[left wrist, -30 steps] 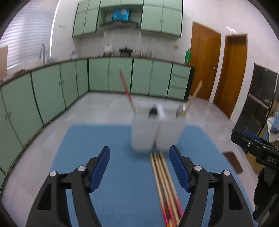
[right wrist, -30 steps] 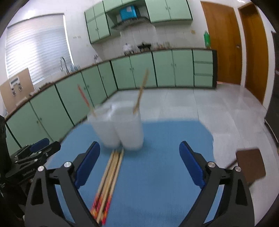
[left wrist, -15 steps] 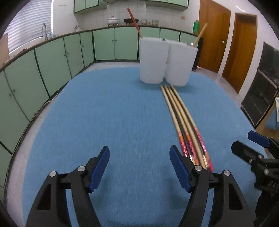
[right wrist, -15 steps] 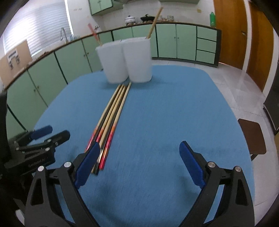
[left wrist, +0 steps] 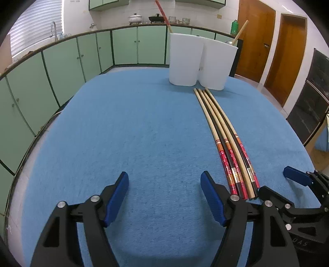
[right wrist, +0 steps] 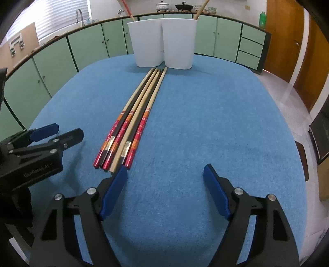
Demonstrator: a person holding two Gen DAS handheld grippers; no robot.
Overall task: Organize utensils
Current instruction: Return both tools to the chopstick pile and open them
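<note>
Several long chopsticks (left wrist: 224, 131) (right wrist: 139, 106), wooden, black and red-ended, lie side by side on the blue tablecloth (left wrist: 133, 133). At their far tips stand two white cups (left wrist: 185, 59) (right wrist: 178, 43). The left cup holds a red chopstick (left wrist: 163, 14), the right a wooden one (left wrist: 240, 30). My left gripper (left wrist: 164, 178) is open over bare cloth, left of the chopsticks' near ends. My right gripper (right wrist: 165, 170) is closing with nothing between its jaws. Its left fingertip (right wrist: 121, 174) sits just beside the chopsticks' near ends. Each gripper also shows in the other's view (left wrist: 279, 182) (right wrist: 61, 131).
The table's rounded edge drops off on all sides. Green kitchen cabinets (left wrist: 61, 67) run along the left and back walls, and wooden doors (left wrist: 287, 61) are at the right. A brown stool (right wrist: 302, 156) stands beside the table's right edge.
Both grippers have come down and tipped toward the cloth near the chopsticks' near ends. The right gripper's jaws have narrowed; the left's look the same.
</note>
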